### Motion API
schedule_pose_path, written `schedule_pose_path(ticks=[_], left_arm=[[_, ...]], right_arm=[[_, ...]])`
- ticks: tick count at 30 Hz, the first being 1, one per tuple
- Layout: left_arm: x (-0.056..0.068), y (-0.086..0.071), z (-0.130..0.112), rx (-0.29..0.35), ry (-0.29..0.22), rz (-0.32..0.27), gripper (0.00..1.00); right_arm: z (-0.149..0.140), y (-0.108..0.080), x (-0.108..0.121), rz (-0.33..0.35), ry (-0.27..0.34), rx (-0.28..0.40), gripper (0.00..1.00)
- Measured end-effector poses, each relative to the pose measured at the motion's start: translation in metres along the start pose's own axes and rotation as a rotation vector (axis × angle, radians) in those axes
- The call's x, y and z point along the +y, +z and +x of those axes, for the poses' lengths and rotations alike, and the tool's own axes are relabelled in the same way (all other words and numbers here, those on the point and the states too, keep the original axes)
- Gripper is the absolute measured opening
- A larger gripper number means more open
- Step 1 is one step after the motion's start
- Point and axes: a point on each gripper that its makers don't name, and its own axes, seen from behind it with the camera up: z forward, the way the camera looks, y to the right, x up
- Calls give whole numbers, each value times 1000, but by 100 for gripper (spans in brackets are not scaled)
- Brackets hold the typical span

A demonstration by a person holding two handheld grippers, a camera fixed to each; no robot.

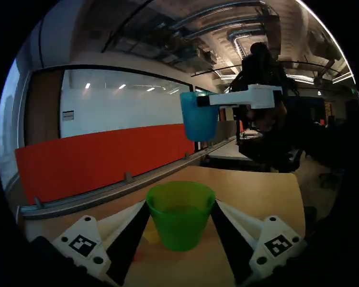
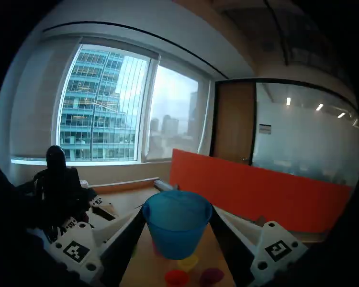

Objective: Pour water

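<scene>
The left gripper view sits low over the table (image 1: 256, 191), looking along the left gripper (image 1: 180, 204), very close to the green cup (image 1: 180, 225) and facing the orange partition (image 1: 98, 153). The right gripper (image 1: 201, 103) with the blue cup (image 1: 198, 122) is farther off, higher up and to the right. The right gripper view looks past that cup, close up, towards the window (image 2: 103, 105). The dark shape at its left is probably the left gripper. Both views share the partition, glass wall (image 2: 304, 138) and door (image 2: 232, 119).
</scene>
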Motion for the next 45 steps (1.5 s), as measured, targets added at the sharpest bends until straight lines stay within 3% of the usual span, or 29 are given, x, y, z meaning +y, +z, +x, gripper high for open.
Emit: schedule_pose_path(ticks=[9, 17, 27, 45], left_arm=[[-18, -14, -7, -21, 6, 42, 86], [-25, -22, -11, -34, 3, 60, 86], [-25, -28, -20, -65, 15, 64, 86], [-20, -31, -50, -154, 15, 47, 86]], right_arm=[[-27, -19, 9, -24, 21, -8, 92], [-45, -32, 17, -58, 25, -14, 92], [-68, -45, 25, -92, 29, -27, 93], [-118, -50, 16, -60, 45, -117, 93]])
